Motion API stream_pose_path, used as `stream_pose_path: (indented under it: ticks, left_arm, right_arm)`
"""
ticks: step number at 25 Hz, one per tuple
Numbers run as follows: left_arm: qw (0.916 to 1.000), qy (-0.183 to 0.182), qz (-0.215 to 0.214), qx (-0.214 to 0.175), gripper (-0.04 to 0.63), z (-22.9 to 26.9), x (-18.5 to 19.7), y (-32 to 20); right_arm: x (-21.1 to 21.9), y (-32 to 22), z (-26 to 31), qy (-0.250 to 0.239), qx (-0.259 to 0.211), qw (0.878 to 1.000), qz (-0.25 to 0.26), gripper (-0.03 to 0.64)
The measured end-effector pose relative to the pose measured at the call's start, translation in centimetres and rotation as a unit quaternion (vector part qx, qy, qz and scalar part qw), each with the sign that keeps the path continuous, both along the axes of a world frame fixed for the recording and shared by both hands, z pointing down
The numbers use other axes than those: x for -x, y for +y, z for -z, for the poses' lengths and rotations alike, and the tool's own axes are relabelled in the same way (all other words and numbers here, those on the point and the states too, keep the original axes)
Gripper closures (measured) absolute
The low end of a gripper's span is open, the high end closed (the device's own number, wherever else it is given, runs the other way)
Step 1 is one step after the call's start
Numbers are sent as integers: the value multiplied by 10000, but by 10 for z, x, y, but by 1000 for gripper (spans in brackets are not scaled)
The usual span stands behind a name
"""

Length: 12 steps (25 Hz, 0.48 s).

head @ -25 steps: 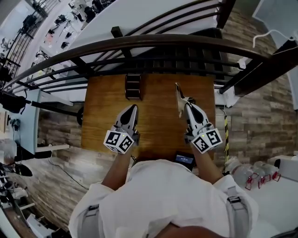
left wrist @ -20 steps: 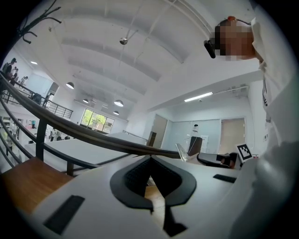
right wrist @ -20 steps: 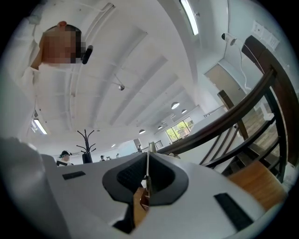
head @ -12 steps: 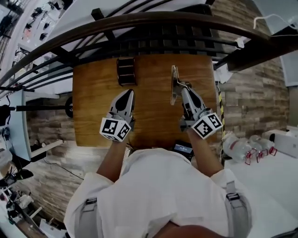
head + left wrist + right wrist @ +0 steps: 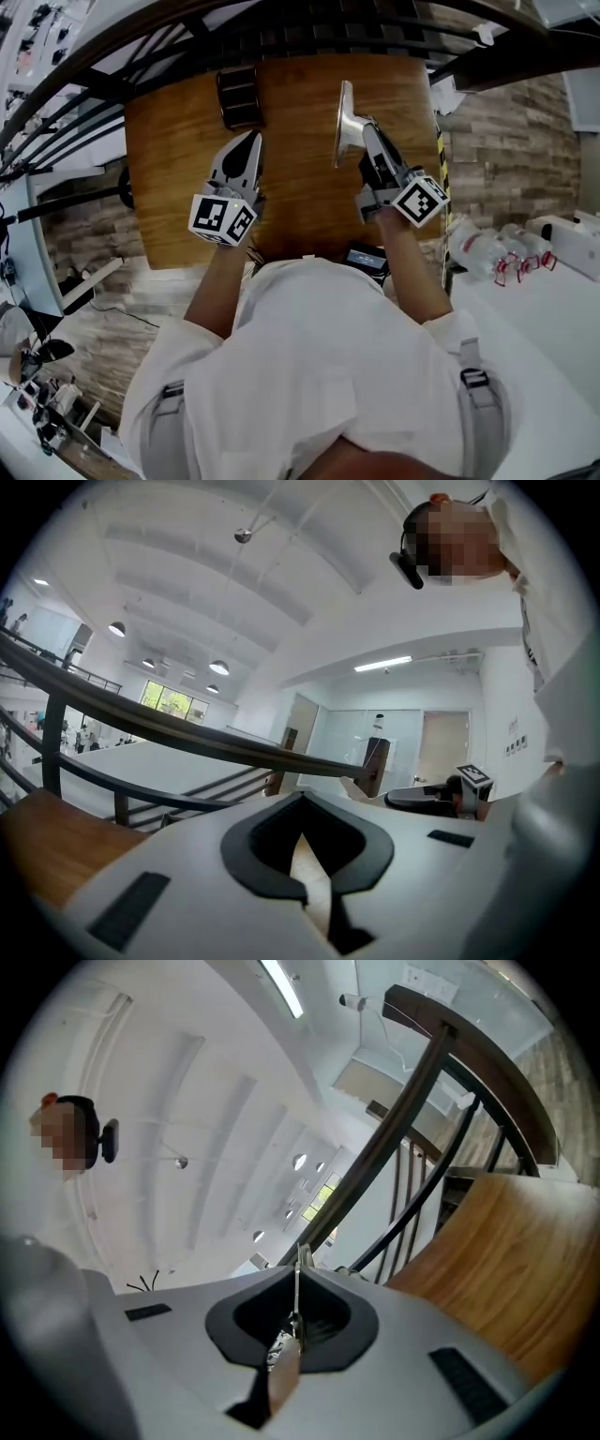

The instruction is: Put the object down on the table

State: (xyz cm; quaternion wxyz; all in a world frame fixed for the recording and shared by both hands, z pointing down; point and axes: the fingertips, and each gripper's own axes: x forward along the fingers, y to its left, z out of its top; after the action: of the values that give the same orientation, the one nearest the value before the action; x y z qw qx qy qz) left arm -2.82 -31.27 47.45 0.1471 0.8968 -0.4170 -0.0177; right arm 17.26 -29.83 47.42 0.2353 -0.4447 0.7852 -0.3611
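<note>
Between jaws of right gripper [image 5: 365, 133], thin flat object [image 5: 343, 117]; clamped edge-on.

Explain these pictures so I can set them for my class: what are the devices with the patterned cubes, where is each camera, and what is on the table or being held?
No robot here: a person in white holds a hand-operated two-jaw gripper in each hand. The patterned cubes are part of the grippers.

The top-down picture comes from a camera on the person's head. The other two come from cameras riding on each gripper, looking along its jaws.

On the wooden table lies one dark ridged block, near the far edge.

The left gripper has its jaws together with nothing between them. The right gripper is closed on a thin flat object, held edge-up over the table. I cannot tell whether it touches the wood.
</note>
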Motion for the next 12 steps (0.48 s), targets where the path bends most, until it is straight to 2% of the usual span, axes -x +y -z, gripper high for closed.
stream_pose_path:
  ticks: [12]
  left_arm:
    - [9998, -46, 71, 178, 580, -28, 1, -6]
  right_arm:
    - [-10, -23, -60, -380, 772, 9963, -30, 591]
